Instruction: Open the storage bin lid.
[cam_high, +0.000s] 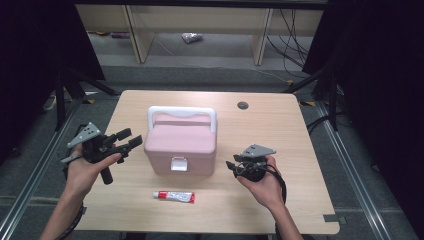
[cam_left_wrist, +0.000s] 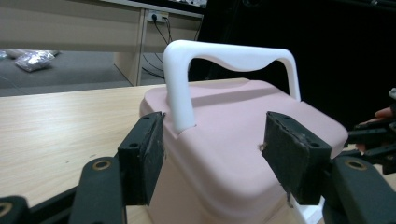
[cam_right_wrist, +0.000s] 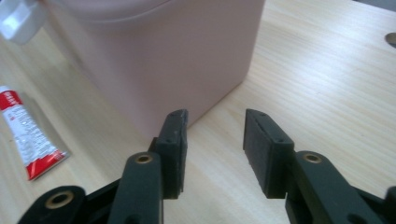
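Note:
A pink box (cam_high: 180, 145) with a white handle (cam_high: 182, 111) standing up and a white latch (cam_high: 178, 163) sits mid-table, lid down. In front of it lies a red-and-white tube (cam_high: 173, 196). My left gripper (cam_high: 131, 138) hovers just left of the box, open, jaws pointing at it. In the left gripper view the box (cam_left_wrist: 233, 121) and its handle (cam_left_wrist: 224, 53) lie beyond the left gripper (cam_left_wrist: 217, 149), untouched. My right gripper (cam_high: 232, 167) is open to the right of the box. In the right gripper view the right gripper (cam_right_wrist: 215, 149) holds nothing, near the box's corner (cam_right_wrist: 163, 56); the tube (cam_right_wrist: 28, 135) lies left.
The wooden table (cam_high: 280, 125) has a cable hole (cam_high: 243, 105) at the back right. Beyond it are shelving legs, floor cables and a plastic bag (cam_high: 191, 37). Black stands and curtains flank both sides.

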